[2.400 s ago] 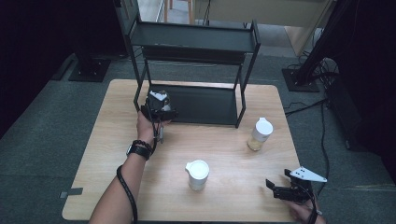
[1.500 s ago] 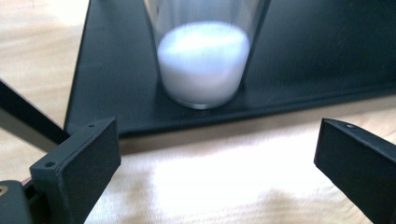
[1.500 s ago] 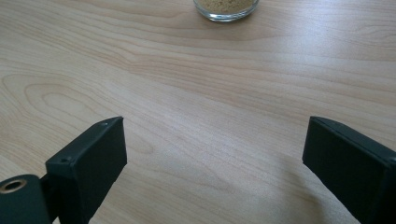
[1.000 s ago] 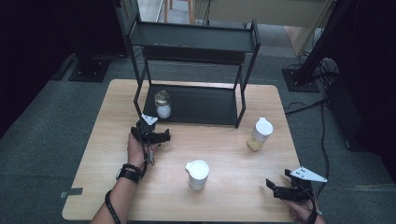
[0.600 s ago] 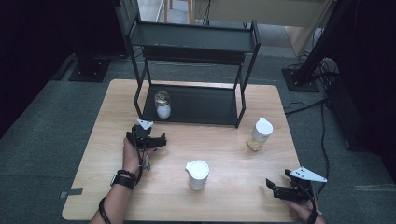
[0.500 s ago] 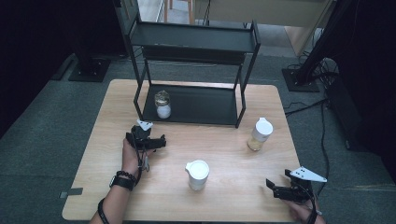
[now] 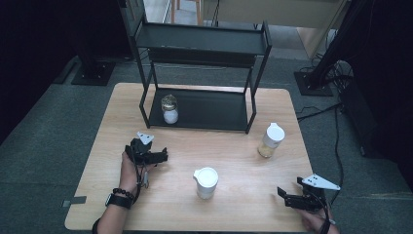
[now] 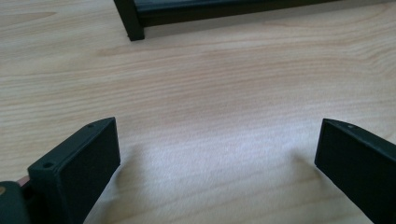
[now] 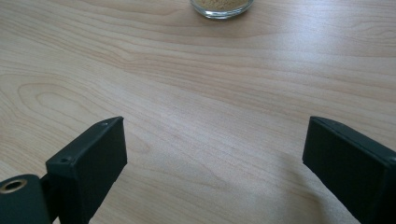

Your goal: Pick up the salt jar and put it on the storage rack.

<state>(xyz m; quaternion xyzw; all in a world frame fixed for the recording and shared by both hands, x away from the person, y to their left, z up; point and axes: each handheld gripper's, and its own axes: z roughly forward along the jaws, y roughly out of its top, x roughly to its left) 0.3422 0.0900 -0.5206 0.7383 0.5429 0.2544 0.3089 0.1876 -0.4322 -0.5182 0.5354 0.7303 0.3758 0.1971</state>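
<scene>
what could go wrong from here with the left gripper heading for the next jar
1. The left gripper is open and empty, low over the table; a hasty sweep toward the white-lidded cup could knock it over.
2. The small jar stands near the front edge of the rack shelf, beside a post; another placement there could bump it.

A black stand [image 7: 336, 44] rises beyond the table's [image 7: 117, 112] right corner.
</scene>
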